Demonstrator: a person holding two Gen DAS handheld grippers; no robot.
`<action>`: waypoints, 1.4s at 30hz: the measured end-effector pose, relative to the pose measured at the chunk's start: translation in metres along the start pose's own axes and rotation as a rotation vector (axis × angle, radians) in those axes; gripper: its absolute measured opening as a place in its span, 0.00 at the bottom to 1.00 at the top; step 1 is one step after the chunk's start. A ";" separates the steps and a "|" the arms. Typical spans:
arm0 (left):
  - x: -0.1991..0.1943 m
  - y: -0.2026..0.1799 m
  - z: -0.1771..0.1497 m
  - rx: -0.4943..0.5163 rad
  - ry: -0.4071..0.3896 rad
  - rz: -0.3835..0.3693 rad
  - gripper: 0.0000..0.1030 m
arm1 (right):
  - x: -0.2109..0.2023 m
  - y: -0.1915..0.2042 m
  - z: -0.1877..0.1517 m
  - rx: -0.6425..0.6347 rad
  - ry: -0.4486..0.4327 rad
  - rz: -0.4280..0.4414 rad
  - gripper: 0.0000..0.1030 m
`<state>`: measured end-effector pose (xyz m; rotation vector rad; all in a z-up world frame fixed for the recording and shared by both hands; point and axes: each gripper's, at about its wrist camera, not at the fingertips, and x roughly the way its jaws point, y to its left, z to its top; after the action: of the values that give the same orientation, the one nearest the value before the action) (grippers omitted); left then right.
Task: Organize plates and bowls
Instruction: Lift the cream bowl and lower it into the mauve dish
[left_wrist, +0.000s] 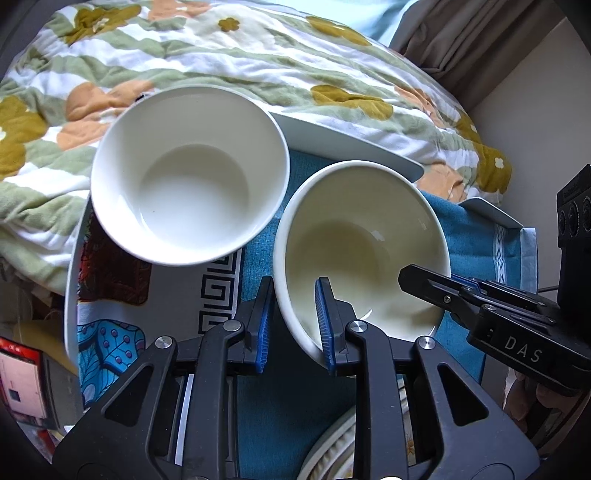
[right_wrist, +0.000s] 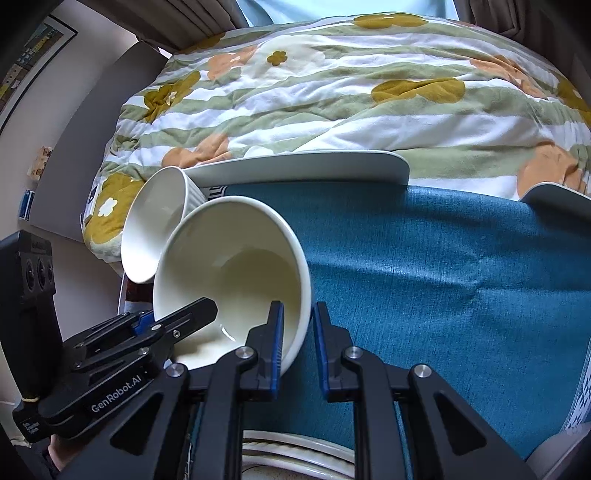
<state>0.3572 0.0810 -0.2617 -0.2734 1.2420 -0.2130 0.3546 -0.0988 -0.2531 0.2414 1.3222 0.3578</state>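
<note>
A cream bowl (left_wrist: 354, 236) stands on the teal cloth (left_wrist: 476, 236), with both grippers on its rim from opposite sides. My left gripper (left_wrist: 293, 321) is shut on the near rim, one blue pad inside the bowl and one outside. In the right wrist view my right gripper (right_wrist: 298, 332) is shut on the rim of the same cream bowl (right_wrist: 236, 266) in the same way. One of the right gripper's fingers (left_wrist: 424, 282) reaches over the bowl's far side. A white bowl (left_wrist: 188, 173) sits just beside it, empty; its ribbed outside (right_wrist: 192, 195) shows in the right wrist view.
A white tray (left_wrist: 351, 142) carries the cloth, and its far rim (right_wrist: 295, 166) lies against a flowered quilt (right_wrist: 332, 92). The rim of a plate (right_wrist: 295, 456) shows below the fingers. A patterned cloth (left_wrist: 110, 332) lies at the left.
</note>
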 end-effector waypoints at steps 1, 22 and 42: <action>-0.004 -0.003 0.000 0.003 -0.008 0.003 0.19 | -0.004 0.001 -0.001 -0.002 -0.006 0.002 0.14; -0.096 -0.166 -0.055 0.154 -0.140 -0.052 0.19 | -0.174 -0.056 -0.068 0.031 -0.213 -0.023 0.14; -0.009 -0.329 -0.166 0.303 0.036 -0.096 0.19 | -0.239 -0.211 -0.180 0.199 -0.222 -0.128 0.14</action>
<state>0.1931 -0.2430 -0.1976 -0.0669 1.2144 -0.4853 0.1557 -0.3910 -0.1586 0.3512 1.1468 0.0878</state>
